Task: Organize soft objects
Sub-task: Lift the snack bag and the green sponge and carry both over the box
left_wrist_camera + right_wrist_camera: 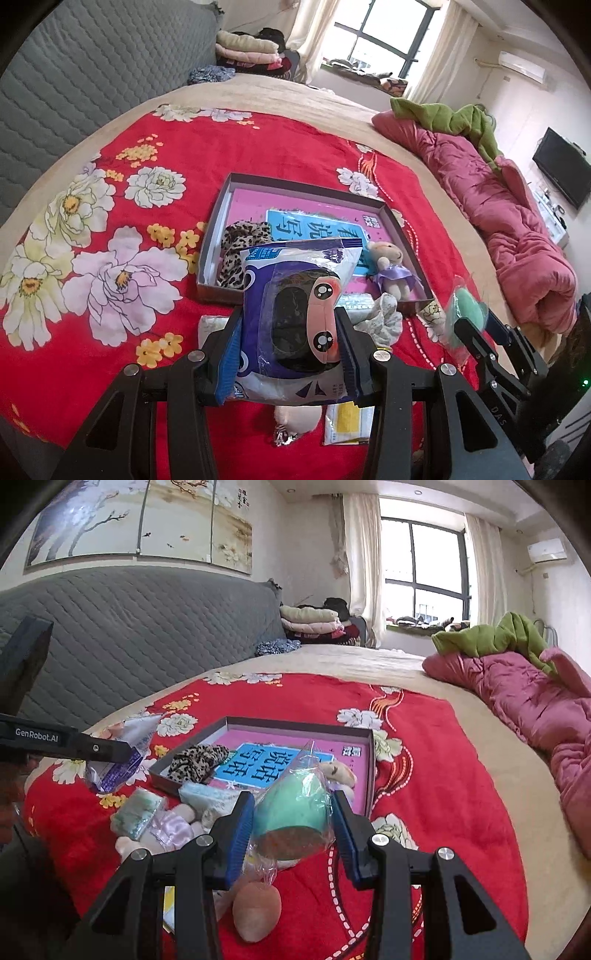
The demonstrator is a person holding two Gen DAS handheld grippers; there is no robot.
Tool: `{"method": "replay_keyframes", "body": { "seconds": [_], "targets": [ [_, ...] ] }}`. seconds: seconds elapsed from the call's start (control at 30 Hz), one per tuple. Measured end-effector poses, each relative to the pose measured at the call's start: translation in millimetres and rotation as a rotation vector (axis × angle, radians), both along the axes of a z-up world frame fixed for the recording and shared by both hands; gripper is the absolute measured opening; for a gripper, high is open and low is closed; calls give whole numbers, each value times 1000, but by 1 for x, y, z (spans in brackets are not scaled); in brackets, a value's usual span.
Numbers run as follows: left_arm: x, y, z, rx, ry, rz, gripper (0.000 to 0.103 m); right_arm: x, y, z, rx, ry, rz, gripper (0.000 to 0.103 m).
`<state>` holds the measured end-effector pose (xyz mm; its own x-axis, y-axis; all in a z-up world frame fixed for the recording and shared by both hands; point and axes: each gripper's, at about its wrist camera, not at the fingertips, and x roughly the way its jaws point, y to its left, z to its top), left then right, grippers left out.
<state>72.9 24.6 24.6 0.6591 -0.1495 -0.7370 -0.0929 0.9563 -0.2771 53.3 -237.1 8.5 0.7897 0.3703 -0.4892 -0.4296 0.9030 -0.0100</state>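
From my left camera, my left gripper [288, 343] squeezes a blue and white bag [295, 295] with a cartoon face, held up over the red flower blanket [184, 155]. The bag blocks part of the box [295, 184] behind it. In the box I see a spotty hair tie [240, 243], a little doll [391, 269] in a purple dress, and a pink card with a blue label [317, 221]. Just in front of the box lies a pale cloth thing [384, 317]. Under the gripper lie a tan soft toy [295, 417] and a yellow packet [347, 421]. My right gripper [476, 328] is at the right side.

From my right camera, my right gripper [291, 827] squeezes a green sponge [291, 805] in a clear wrapper, up above the blanket. It hides the near side of the box [295, 725]. A peach egg-shaped sponge [256, 912] lies below. A small tissue pack [136, 812] and a doll in pink [166, 830] lie left of it.
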Motion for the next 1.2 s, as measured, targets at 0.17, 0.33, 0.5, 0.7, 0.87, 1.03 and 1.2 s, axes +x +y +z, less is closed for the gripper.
{"method": "replay_keyframes", "body": {
  "seconds": [0.17, 0.33, 0.5, 0.7, 0.87, 1.03, 1.2],
  "targets": [
    [-1, 0, 4, 6, -15, 0, 47, 2, 2, 12, 12, -26, -1, 43],
    [-1, -4, 12, 22, -41, -8, 47, 4, 7, 28, 26, -63, 1, 43],
    [-2, -12, 19, 42, -68, -23, 47, 3, 12, 39, 40, -80, 7, 43],
    [3, -18, 21, 67, -71, -29, 47, 5, 14, 43, 36, -80, 1, 43],
    [8, -12, 23, 63, -84, -18, 47, 10, 15, 50, 38, -86, -13, 43],
    [19, 9, 29, 43, -87, 21, 47, 18, 16, 55, 40, -85, -23, 43],
    [30, 31, 36, 22, -108, 57, 47, 28, 24, 56, 19, -82, -27, 43]
  ]
}}
